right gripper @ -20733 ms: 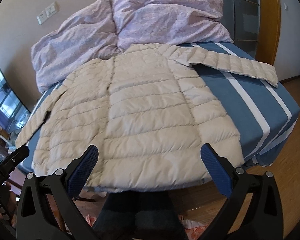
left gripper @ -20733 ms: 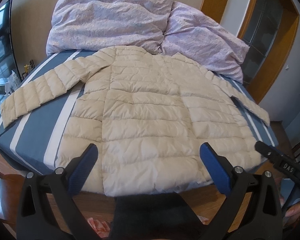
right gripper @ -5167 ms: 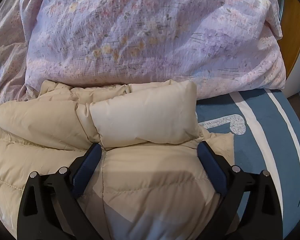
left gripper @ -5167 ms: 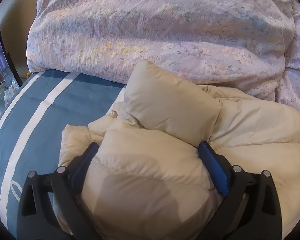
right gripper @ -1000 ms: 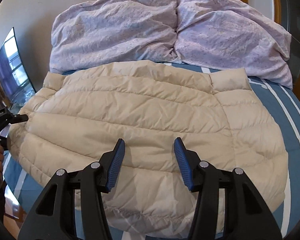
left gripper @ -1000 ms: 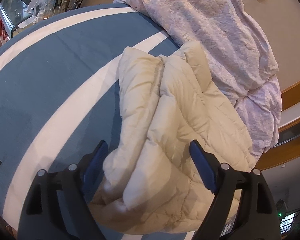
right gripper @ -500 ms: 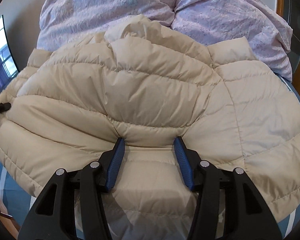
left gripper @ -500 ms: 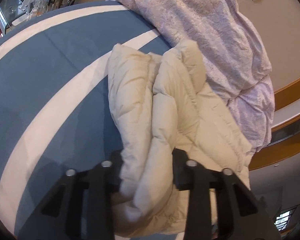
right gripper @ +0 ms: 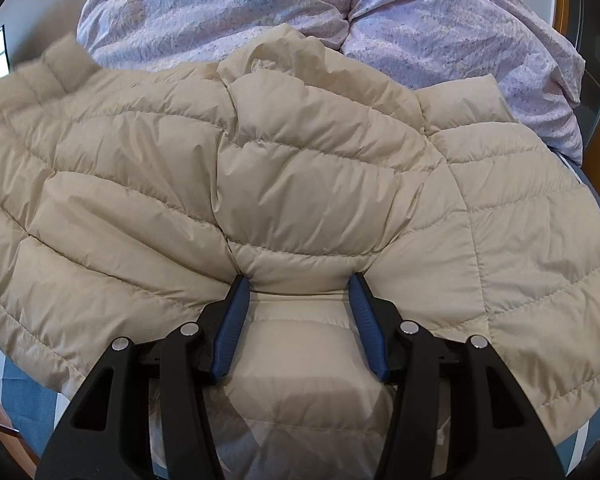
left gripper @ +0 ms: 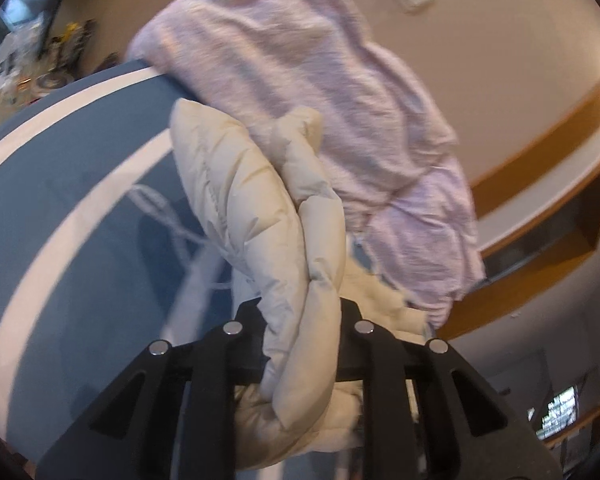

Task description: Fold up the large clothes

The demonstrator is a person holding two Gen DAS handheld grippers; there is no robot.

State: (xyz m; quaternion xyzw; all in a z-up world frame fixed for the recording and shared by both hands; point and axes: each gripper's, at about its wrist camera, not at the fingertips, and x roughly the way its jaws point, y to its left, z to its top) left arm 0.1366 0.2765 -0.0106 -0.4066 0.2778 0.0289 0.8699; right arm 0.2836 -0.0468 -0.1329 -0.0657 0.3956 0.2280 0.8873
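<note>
On the bed, below the duvet, jacket lies partly folded; left tongs, just closing, clench its end, right tongs pinch its middle; final fold remains.

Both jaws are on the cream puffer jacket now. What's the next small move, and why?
Probably carry the left gripper across toward the right gripper, folding the cream quilted puffer jacket in half. The left jaws have just closed on its lifted end; the right jaws pin its middle on the blue striped bed.
</note>
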